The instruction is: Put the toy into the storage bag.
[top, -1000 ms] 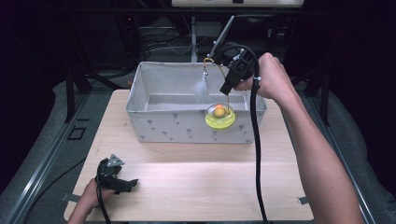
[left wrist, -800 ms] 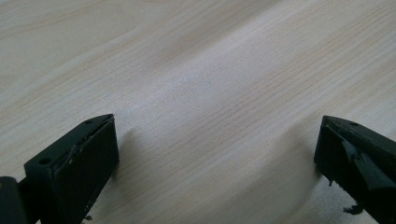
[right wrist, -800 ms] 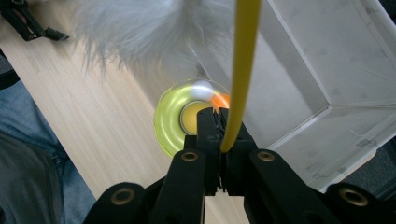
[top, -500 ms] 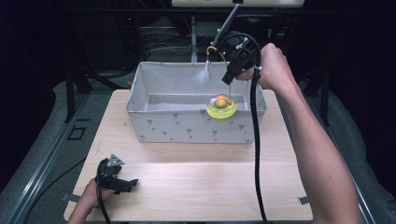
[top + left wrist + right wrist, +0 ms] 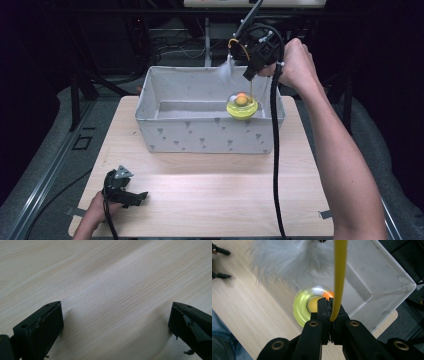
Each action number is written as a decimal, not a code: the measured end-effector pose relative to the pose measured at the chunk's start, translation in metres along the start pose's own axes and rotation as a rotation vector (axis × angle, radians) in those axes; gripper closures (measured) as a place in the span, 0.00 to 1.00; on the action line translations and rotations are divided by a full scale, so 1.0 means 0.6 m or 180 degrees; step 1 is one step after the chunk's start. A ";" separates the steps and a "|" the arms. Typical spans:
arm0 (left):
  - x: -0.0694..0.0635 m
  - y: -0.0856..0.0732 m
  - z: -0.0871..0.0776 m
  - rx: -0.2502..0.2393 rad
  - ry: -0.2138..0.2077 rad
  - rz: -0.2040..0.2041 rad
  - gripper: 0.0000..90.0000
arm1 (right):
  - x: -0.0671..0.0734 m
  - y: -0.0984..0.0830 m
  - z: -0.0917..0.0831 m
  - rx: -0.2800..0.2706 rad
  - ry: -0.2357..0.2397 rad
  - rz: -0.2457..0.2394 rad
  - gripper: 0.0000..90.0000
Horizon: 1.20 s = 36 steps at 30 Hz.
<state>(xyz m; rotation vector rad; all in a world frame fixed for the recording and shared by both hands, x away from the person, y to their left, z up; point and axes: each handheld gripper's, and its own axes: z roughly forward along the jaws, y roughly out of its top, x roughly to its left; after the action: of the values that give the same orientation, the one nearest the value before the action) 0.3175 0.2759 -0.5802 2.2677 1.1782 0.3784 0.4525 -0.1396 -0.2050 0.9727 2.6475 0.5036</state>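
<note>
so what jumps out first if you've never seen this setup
The bright yellow-green round toy with an orange ball inside catches the eye, dangling over the right end of the grey fabric box at the back of the table. It hangs from a yellow cord clamped in the raised right tool, with a fluffy white feather tuft beside it. The left tool sits open on the pale wooden table.

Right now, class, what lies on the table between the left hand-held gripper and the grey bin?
Nothing: bare wooden table in the high view.
</note>
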 end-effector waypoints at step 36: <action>0.000 0.000 0.000 -0.0002 0.0004 0.0000 0.00 | -0.076 0.002 0.050 -0.0044 -0.0169 0.0479 0.98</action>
<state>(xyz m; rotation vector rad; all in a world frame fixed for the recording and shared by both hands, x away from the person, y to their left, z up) 0.3175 0.2759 -0.5803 2.2673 1.1788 0.3802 0.4977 -0.1618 -0.2253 1.1703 2.5332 0.5207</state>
